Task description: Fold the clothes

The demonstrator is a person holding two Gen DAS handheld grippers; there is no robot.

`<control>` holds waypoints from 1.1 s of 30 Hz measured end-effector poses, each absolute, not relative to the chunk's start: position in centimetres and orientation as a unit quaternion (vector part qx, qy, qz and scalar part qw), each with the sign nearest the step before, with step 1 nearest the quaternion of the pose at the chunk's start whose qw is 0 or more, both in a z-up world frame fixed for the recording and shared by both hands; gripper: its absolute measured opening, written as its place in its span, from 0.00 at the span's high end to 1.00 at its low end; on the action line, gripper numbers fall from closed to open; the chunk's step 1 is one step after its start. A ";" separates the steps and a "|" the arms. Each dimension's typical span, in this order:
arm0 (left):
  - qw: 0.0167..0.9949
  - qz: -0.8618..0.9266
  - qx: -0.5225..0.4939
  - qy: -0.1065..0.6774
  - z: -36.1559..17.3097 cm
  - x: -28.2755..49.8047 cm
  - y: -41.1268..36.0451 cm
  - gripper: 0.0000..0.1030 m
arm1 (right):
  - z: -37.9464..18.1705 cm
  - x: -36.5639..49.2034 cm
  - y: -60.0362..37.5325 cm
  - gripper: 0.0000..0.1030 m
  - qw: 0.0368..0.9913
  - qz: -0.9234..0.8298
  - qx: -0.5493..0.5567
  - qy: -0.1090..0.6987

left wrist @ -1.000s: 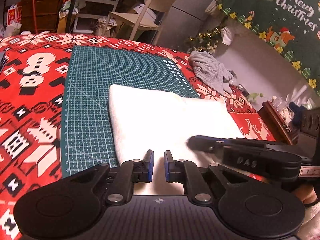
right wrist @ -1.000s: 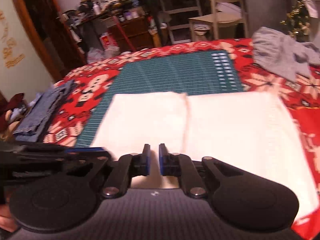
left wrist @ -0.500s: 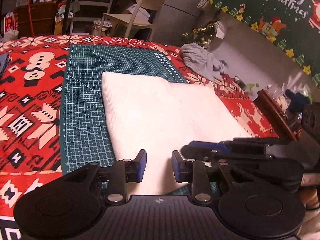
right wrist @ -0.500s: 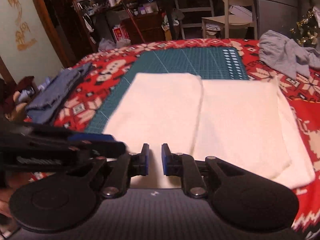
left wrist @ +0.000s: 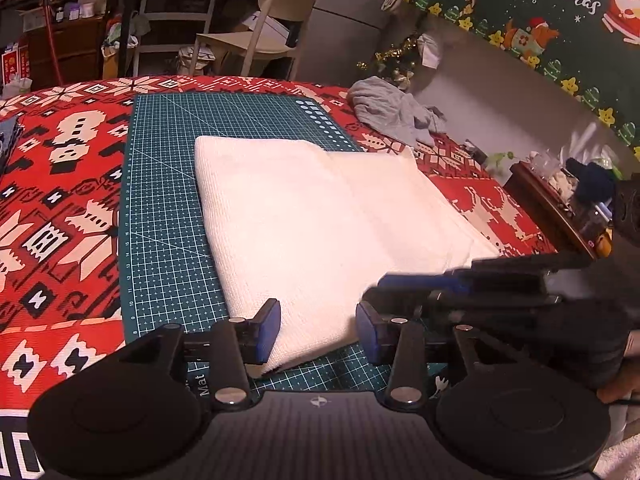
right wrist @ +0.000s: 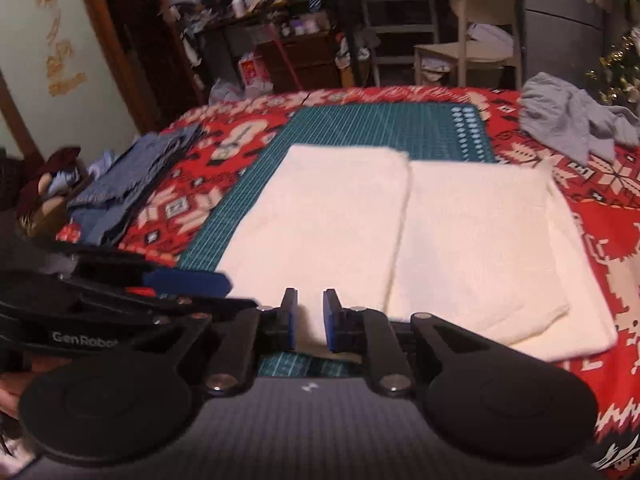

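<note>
A white cloth lies folded flat on the green cutting mat, with a seam down its middle. My left gripper stands wide open over the cloth's near edge, a blue pad on each side and nothing gripped. The right gripper reaches in from the right, just above the same edge. In the right wrist view the white cloth spreads ahead, its right half overhanging the mat. My right gripper is open only a narrow gap above the near edge. The left gripper shows at the left.
A red patterned tablecloth covers the table. A crumpled grey garment lies at the far right. Folded blue clothes are stacked at the left edge. A pale chair and cluttered shelves stand beyond the table.
My left gripper's jaws have spread from a narrow gap to wide open. Both grippers have drawn back toward the cloth's near edge. The cloth stays flat.
</note>
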State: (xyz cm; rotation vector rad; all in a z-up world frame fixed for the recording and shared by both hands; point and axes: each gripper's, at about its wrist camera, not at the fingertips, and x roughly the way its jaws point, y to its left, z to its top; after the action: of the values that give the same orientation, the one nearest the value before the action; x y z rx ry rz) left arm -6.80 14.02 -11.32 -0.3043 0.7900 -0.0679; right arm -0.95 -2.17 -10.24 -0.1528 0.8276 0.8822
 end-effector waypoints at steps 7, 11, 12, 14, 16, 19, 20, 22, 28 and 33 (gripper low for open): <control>0.907 -0.029 -0.167 0.386 -11.0 -7.2 14.1 0.58 | -10.4 -1.2 -4.5 0.86 0.818 0.406 -0.045 0.406; 0.899 -0.041 -0.222 0.376 -10.7 -7.0 14.8 0.65 | -9.6 -0.7 -5.0 0.85 0.827 0.400 -0.032 0.394; 0.898 -0.043 -0.230 0.373 -10.7 -7.0 14.9 0.72 | -9.4 -0.4 -5.0 0.85 0.829 0.399 -0.029 0.391; 0.901 -0.041 -0.225 0.369 -10.6 -6.7 14.6 0.80 | -9.2 0.1 -4.5 0.85 0.830 0.398 -0.031 0.388; 0.898 -0.041 -0.223 0.377 -11.0 -6.2 14.5 0.82 | -9.4 0.6 -3.9 0.85 0.829 0.396 -0.033 0.393; 0.894 -0.038 -0.211 0.394 -11.8 -6.1 14.3 0.89 | -10.2 1.0 -3.2 0.87 0.825 0.384 -0.046 0.412; 0.893 -0.036 -0.206 0.399 -12.0 -6.1 14.3 0.89 | -10.4 1.0 -3.1 0.88 0.823 0.383 -0.052 0.416; 0.891 -0.036 -0.207 0.402 -12.2 -6.5 14.4 0.89 | -10.6 0.6 -3.6 0.88 0.821 0.389 -0.052 0.415; 0.893 -0.033 -0.231 0.384 -11.8 -6.3 15.2 0.90 | -9.8 -0.4 -4.8 0.88 0.825 0.398 -0.046 0.399; 0.895 -0.029 -0.250 0.368 -11.4 -5.9 15.9 0.90 | -8.4 0.5 -2.8 0.90 0.834 0.409 -0.044 0.368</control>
State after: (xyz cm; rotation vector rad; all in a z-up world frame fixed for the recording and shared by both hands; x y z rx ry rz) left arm -5.89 15.95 -11.35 -0.5183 0.7628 -0.0594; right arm 0.46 -2.79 -8.44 -0.0938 0.7798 0.8673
